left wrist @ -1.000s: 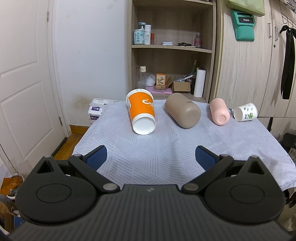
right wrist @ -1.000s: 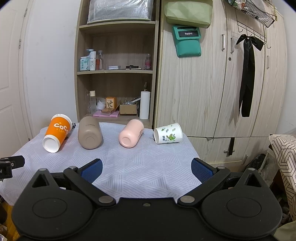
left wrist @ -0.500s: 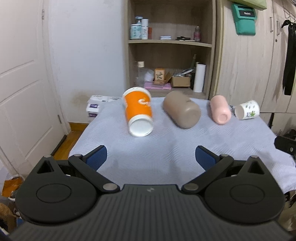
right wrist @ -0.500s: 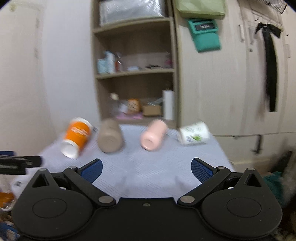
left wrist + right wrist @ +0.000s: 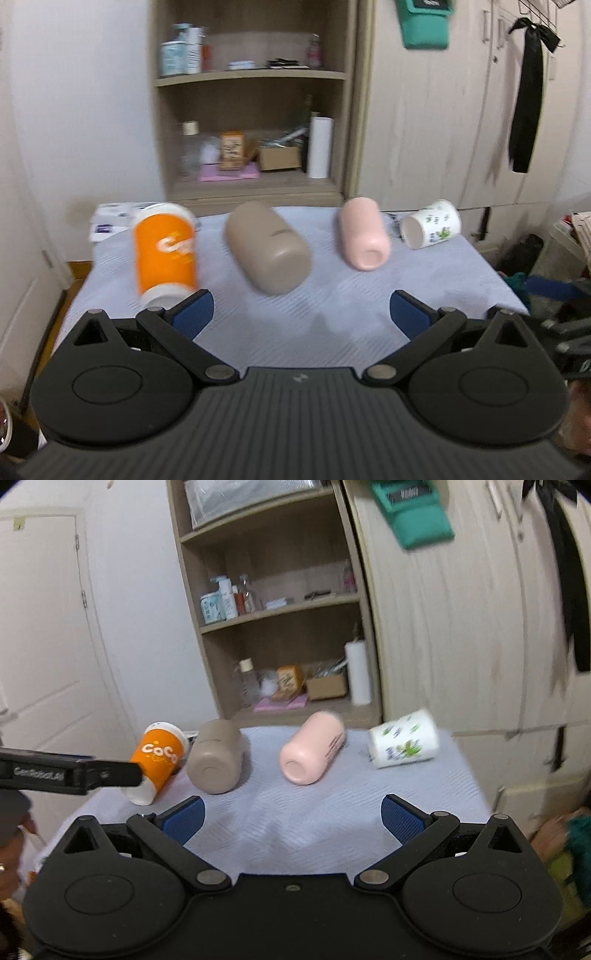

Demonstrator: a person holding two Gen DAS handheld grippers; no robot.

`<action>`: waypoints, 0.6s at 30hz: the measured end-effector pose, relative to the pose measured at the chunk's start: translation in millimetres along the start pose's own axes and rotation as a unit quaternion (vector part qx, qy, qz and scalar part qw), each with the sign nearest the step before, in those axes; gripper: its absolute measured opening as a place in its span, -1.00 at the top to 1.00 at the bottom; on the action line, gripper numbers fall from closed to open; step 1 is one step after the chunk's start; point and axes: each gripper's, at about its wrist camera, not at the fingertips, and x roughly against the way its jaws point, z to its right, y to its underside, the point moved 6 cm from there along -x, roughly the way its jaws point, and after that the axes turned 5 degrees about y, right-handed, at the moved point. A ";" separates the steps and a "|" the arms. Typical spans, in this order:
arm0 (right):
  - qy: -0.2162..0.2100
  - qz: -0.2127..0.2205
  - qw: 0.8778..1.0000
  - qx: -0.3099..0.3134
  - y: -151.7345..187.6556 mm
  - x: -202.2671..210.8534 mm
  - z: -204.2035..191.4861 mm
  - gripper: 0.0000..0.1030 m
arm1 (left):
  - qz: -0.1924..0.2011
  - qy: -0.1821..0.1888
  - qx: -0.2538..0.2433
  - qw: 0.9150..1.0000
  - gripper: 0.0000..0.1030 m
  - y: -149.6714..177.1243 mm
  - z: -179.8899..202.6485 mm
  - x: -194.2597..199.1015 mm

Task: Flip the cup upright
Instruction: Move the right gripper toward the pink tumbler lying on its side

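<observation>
Several cups lie on their sides on a table with a pale patterned cloth: an orange cup, a tan cup, a pink cup and a white floral cup. In the right wrist view they show as orange, tan, pink and white floral. My left gripper is open and empty, near the table's front edge, its left finger close to the orange cup's base. My right gripper is open and empty above the front of the cloth.
A wooden shelf unit with bottles and boxes stands behind the table. Wardrobe doors are at the right, a white door at the left. The left gripper's arm crosses the right wrist view at left.
Both grippers have moved forward toward the table and the cups now look larger. The left view has swung right; the right view has tilted. Both stay open.
</observation>
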 end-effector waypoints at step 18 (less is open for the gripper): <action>-0.039 -0.029 0.999 -0.018 -52.0 -58.4 23.2 -0.38 | -0.023 0.083 0.011 0.996 -0.88 -69.1 27.6 -68.8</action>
